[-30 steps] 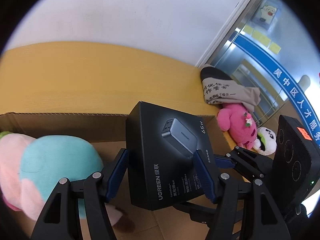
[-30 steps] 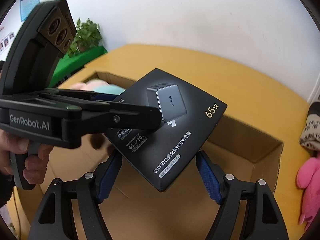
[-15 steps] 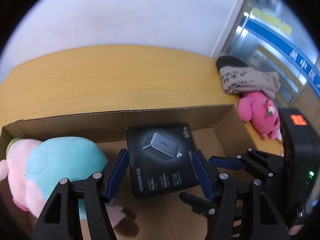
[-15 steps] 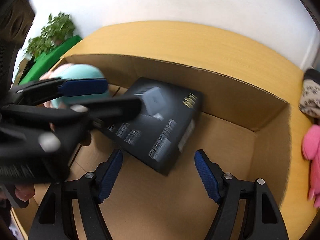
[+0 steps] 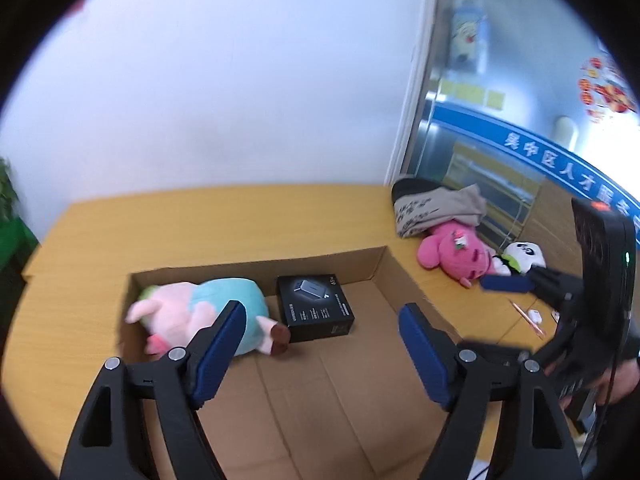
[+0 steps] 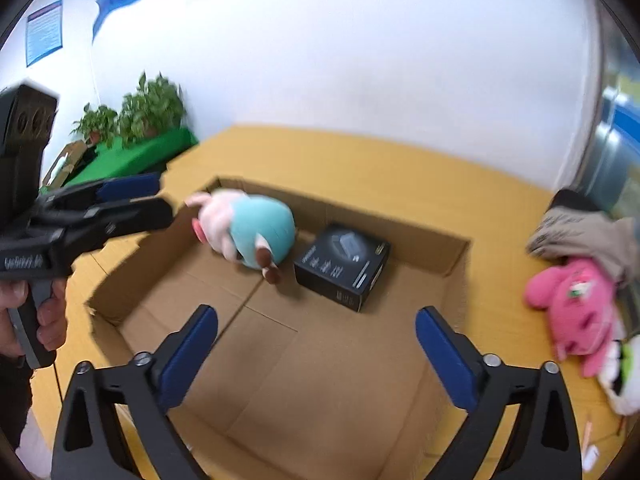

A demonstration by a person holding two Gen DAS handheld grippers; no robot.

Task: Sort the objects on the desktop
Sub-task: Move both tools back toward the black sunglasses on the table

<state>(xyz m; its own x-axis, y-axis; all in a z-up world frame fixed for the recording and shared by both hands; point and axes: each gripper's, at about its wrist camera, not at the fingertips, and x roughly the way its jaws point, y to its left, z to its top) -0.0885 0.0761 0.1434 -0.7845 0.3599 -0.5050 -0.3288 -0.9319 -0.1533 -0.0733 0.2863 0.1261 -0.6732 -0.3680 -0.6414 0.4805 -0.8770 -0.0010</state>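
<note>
The yellow wooden tabletop (image 5: 224,216) carries a shallow open brown cardboard box (image 5: 376,264), taken here as the landmark. Inside the box, against its far wall, a pink-and-turquoise plush pig (image 5: 208,312) is seen lying on its side, and a black rectangular charger carton (image 5: 316,308) lies flat just beside it, close to the pig's brown foot. Outside the box, beyond its right wall, a grey-and-black printed cloth bundle (image 5: 436,208), a bright pink plush toy (image 5: 452,256) and a small white-and-green plush toy (image 5: 520,258) are left unsorted, touching one another.

The left gripper (image 5: 320,348) is held above the near half of the box, spread wide and empty. The right gripper (image 6: 316,360) is likewise spread and empty, raised over the box floor.

Several risks are judged likely. The pink toy may be seized together with the cloth or the white toy, since all three are pressed together, so that a second item is dragged or dropped. The right wall of the box may be caught by a gripper finger during the crossing, and the light box shifted. A soft plush may also be pinched too shallowly and let slip.
</note>
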